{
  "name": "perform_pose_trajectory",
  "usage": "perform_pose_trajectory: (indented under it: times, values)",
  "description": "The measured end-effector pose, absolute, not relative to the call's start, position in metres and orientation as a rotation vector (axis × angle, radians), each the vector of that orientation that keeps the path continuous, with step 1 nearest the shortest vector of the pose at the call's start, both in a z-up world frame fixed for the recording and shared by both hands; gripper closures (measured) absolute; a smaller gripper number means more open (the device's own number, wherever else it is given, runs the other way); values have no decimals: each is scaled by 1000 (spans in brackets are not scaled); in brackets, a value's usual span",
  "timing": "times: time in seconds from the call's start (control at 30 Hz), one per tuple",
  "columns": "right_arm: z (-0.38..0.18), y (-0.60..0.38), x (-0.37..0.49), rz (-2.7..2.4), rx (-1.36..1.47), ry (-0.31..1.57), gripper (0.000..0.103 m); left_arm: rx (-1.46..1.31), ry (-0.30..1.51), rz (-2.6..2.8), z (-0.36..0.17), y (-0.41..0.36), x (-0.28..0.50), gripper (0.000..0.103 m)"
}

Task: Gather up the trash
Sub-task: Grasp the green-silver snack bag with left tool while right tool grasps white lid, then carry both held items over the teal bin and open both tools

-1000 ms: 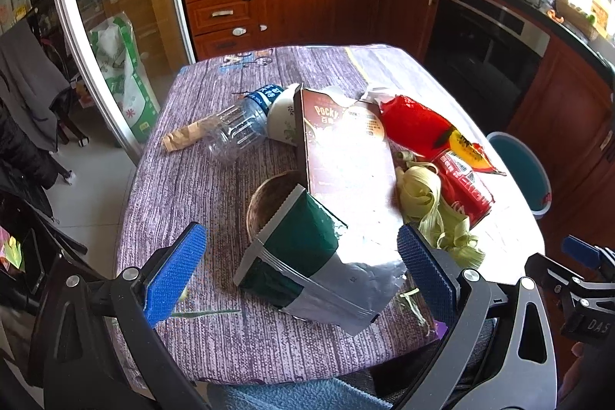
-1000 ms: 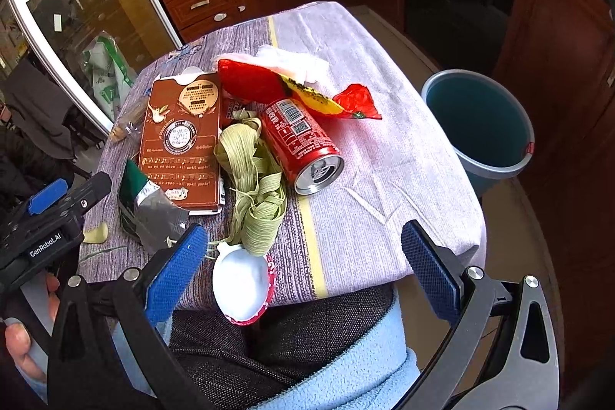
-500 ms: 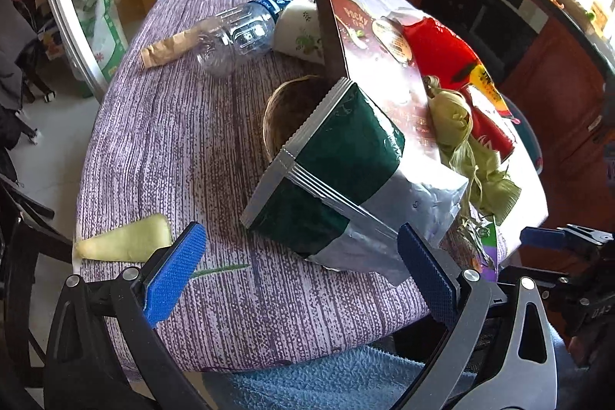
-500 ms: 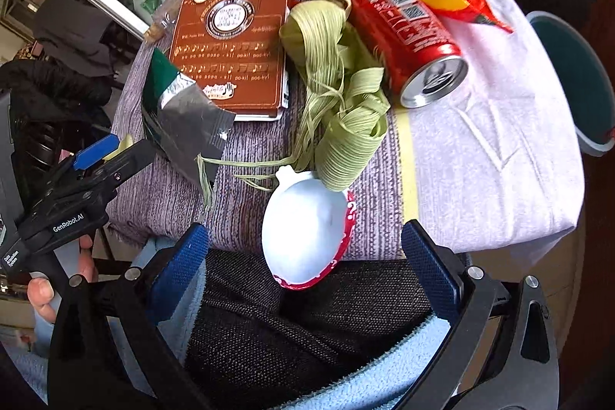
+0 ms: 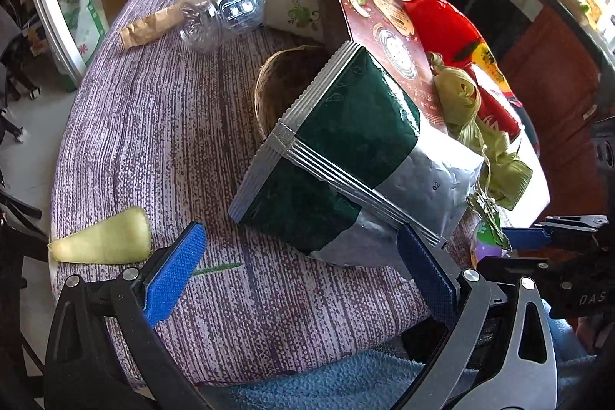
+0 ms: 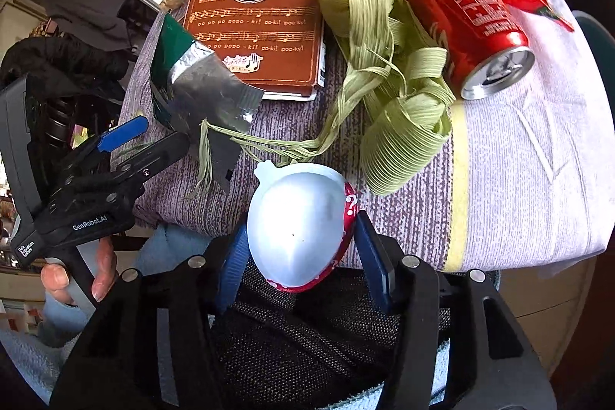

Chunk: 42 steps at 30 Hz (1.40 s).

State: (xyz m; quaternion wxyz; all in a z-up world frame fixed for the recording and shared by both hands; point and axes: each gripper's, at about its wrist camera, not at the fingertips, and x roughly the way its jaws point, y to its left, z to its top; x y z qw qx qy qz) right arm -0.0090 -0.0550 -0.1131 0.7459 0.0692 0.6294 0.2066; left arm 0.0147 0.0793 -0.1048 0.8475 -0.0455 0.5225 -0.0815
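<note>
Since a second ago the right gripper has dropped to the table's near edge, and its jaws are closing around the white cup, pads not clearly pressing yet. The left gripper, jaws wide apart, hovers over the green foil bag, with the red can at two o'clock from the cup.

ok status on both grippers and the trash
Right gripper closing around egg-shaped cup at table edge. Left gripper open before foil bag. Straw strands beside cup.
</note>
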Motion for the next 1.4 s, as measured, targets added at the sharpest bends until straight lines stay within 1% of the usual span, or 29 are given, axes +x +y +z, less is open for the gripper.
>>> perform_pose_trajectory:
  times: [0.1,0.27,0.37,0.4,0.43,0.47,0.5,0.53,0.57,0.63,0.67,0.7,0.73,0.9,1.03,1.2,1.4]
  values:
    - [-108,-49,-5,451,133,1347,52,-118,1098,-191,-106,80,19,4]
    - [-89,-53,2,476,186,1289,52,-167,1096,-229,-111,79,34,4]
    - [-87,-58,6,467,221,1272,52,-163,1073,-243,-112,73,38,4]
    - [-88,-59,7,466,233,1271,52,-158,1061,-240,-111,71,36,8]
    - [-90,-61,5,464,241,1272,52,-157,1054,-252,-110,69,35,22]
    - [-92,-61,5,462,247,1276,52,-160,1054,-272,-109,67,31,30]
    - [-94,-64,5,461,251,1282,52,-159,1056,-287,-108,66,31,43]
    - [-96,-69,3,459,254,1287,52,-149,1053,-295,-106,64,28,54]
    - [-98,-68,3,461,260,1294,52,-133,1047,-303,-104,62,24,56]
    - [-97,-72,4,468,265,1292,52,-116,1036,-319,-99,59,16,66]
    - [-95,-71,4,473,265,1284,52,-110,1031,-329,-95,59,12,69]
    - [-93,-75,2,479,268,1276,52,-105,1029,-339,-92,57,9,76]
    - [-90,-76,2,485,272,1268,52,-99,1027,-344,-88,56,6,81]
    - [-70,-82,0,524,304,1230,52,-33,1001,-354,-64,44,-5,93]
    - [-47,-91,-4,530,302,1162,52,-2,953,-328,-38,45,-14,98]
    - [-26,-115,0,473,311,1080,52,9,853,-334,4,47,-19,99]
    - [-21,-149,6,395,345,1035,51,59,794,-356,32,26,-6,99]
